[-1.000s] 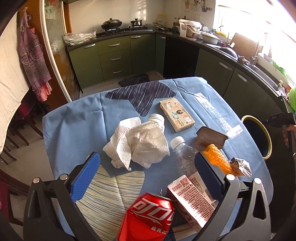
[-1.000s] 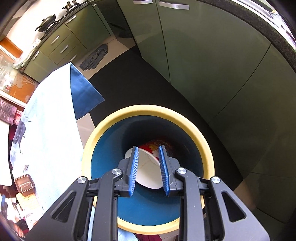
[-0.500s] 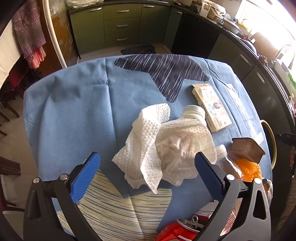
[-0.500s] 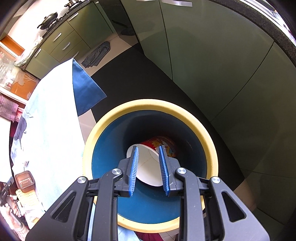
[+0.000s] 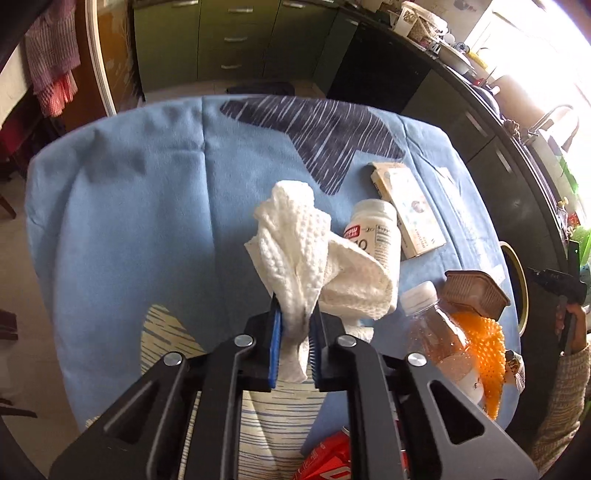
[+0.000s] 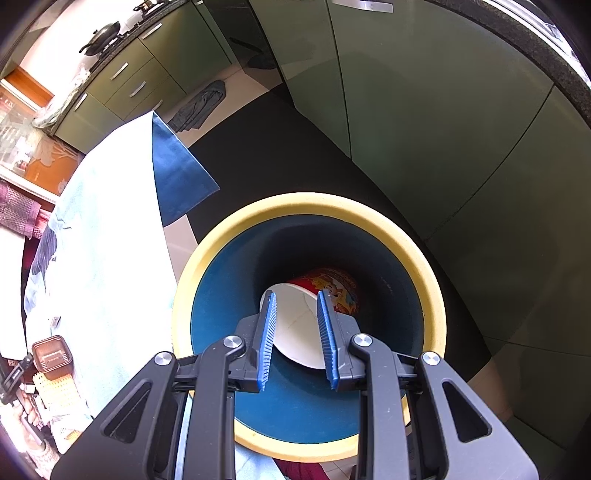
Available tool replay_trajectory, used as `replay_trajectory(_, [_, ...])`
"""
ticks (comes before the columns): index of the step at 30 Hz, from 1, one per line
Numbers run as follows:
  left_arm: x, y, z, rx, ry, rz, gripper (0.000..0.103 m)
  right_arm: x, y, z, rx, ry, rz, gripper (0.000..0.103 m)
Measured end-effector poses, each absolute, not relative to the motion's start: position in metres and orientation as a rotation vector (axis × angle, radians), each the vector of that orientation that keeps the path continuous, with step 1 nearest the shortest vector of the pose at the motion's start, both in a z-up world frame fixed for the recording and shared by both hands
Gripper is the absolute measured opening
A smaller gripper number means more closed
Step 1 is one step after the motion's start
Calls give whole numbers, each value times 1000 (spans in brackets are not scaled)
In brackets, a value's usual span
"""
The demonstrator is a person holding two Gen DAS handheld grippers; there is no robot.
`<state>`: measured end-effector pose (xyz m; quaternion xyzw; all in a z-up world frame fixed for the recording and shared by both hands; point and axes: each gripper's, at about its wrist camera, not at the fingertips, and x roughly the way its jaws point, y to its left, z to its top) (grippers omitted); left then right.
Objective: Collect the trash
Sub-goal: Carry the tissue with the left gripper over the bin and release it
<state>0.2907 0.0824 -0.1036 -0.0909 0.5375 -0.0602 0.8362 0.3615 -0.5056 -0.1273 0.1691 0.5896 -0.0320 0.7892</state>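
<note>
Home kitchen, green cabinets, wok (on stove), countertop

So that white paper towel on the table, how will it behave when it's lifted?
The paper towel will probably flop: the closing left hand-held gripper already bunches it into folds. It looks light, and one drooping fold might brush the white pill bottle.

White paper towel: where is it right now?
Left wrist view, centre: the crumpled white paper towel is pinched in the closing left hand-held gripper, beside the white pill bottle.
</note>
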Motion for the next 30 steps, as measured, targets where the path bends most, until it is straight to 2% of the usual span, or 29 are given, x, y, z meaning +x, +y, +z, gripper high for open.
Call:
replay_trajectory(9, [264,38,-9,-55,984,-204,12,350,-517,-123,386,1246,-65,24])
replay_trajectory(16, [250,-83,27,72,977,-478,12,329,-529,-93,369,1175,-71,24])
replay_trajectory(19, [249,-151,29,144,981,-598,13,315,-535,-77,362,1136,-62,23])
replay_trajectory(21, [251,-194,24,182,993,-667,13,305,-540,-67,359,1104,-64,32])
replay_trajectory(30, [285,-341,-44,342,1100,-755,14,264,-570,-47,340,1054,-101,33])
